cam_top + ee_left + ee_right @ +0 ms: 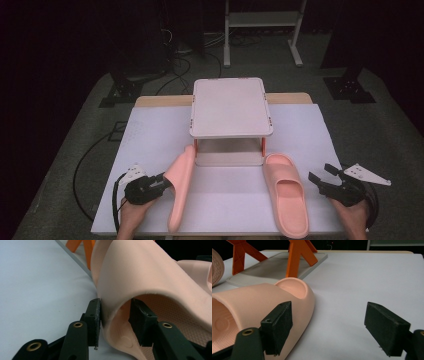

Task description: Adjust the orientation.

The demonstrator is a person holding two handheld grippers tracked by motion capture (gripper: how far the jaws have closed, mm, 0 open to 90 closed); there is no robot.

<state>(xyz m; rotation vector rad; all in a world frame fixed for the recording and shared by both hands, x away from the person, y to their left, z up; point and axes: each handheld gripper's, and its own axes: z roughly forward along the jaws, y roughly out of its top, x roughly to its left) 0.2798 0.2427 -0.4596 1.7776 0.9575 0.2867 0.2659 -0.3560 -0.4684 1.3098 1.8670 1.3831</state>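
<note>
Two pink slippers lie on the white table cover. The left slipper [179,187] stands tipped on its side, sole turned to the left. My left gripper [162,183] straddles its strap [140,272]: one pad [95,315] touches the strap's outer face, while the other pad [140,321] sits inside with a small gap, so the left gripper [115,312] is open. The right slipper [287,192] [259,302] lies flat, sole down. My right gripper [321,175] [328,322] stands open just right of it, nothing between its jaws.
A white two-tier rack [230,105] on orange legs [298,256] stands mid-table behind the slippers, its grey bottom tray [269,267] close to their toes. The table's front edge runs near both hands. Dark floor with cables surrounds the table.
</note>
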